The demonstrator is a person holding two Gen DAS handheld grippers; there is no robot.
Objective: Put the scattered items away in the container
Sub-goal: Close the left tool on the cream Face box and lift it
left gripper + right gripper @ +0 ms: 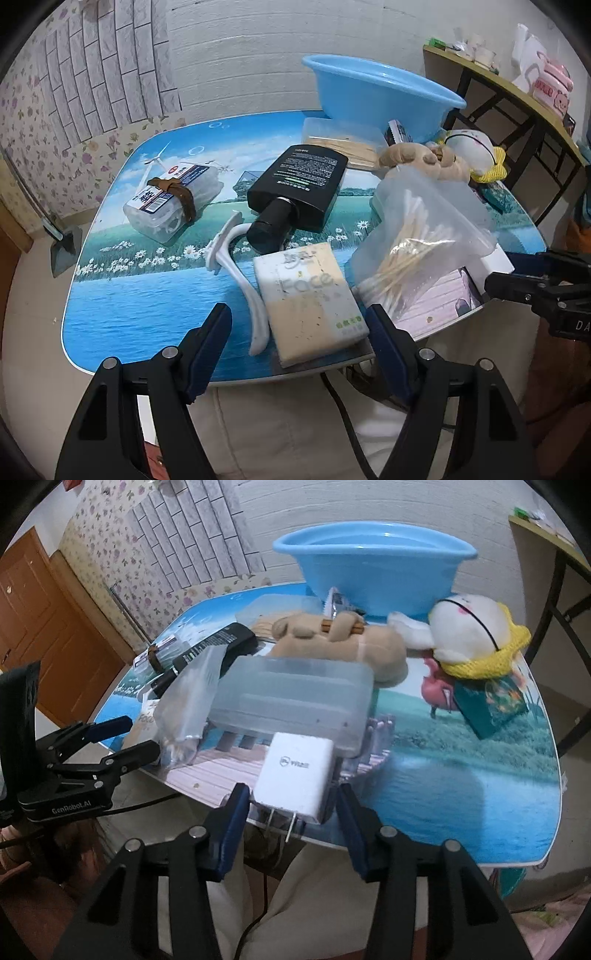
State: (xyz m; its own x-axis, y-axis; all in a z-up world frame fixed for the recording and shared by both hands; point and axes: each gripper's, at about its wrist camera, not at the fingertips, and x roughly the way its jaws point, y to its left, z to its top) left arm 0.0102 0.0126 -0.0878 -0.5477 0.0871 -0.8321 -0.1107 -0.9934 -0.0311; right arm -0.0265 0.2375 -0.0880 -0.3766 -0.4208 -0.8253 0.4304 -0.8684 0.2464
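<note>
Between the right tongs (291, 812) sits the white charger (295, 775), untouched.

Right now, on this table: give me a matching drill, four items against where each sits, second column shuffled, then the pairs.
Items:
1. basin
2. charger
3. tissue pack
4. black bottle

Places:
A. between the left tongs
B. far edge, by the wall
C. between the right tongs
D. mid-table, lying flat

Pairs: 1-B, 2-C, 3-A, 4-D
</note>
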